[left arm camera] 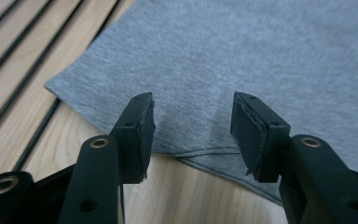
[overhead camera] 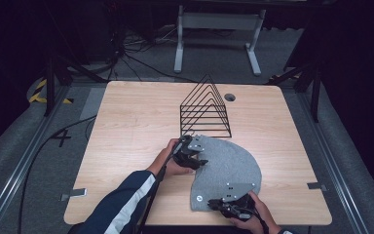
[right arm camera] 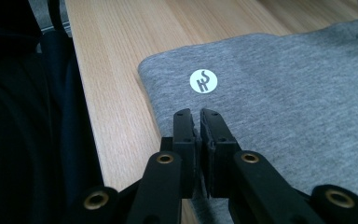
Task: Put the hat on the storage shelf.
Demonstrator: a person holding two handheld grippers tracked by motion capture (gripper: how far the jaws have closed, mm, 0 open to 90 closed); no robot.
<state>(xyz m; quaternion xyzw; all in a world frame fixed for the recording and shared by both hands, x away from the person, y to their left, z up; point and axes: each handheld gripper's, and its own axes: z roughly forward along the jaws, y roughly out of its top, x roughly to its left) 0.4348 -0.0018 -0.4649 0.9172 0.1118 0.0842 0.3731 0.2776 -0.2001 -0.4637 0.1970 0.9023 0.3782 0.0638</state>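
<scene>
Over grey cloth [overhead camera: 226, 165], left claw [left arm camera: 193, 128] spread, right claw [right arm camera: 198, 128] pinching hem

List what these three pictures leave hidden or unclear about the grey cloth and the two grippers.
- Grey cloth, high view: the right gripper covers its near edge.
- Right gripper view: whether the shut jaws pinch the cloth edge is hidden behind the jaws themselves.
- Round white label: too small to read in the high view.
- Left gripper, high view: its grey plate hides its jaws.

Left tool [overhead camera: 200, 162] gapes, pads apart; right tool [overhead camera: 213, 204] seems pinched nearly closed.
</scene>
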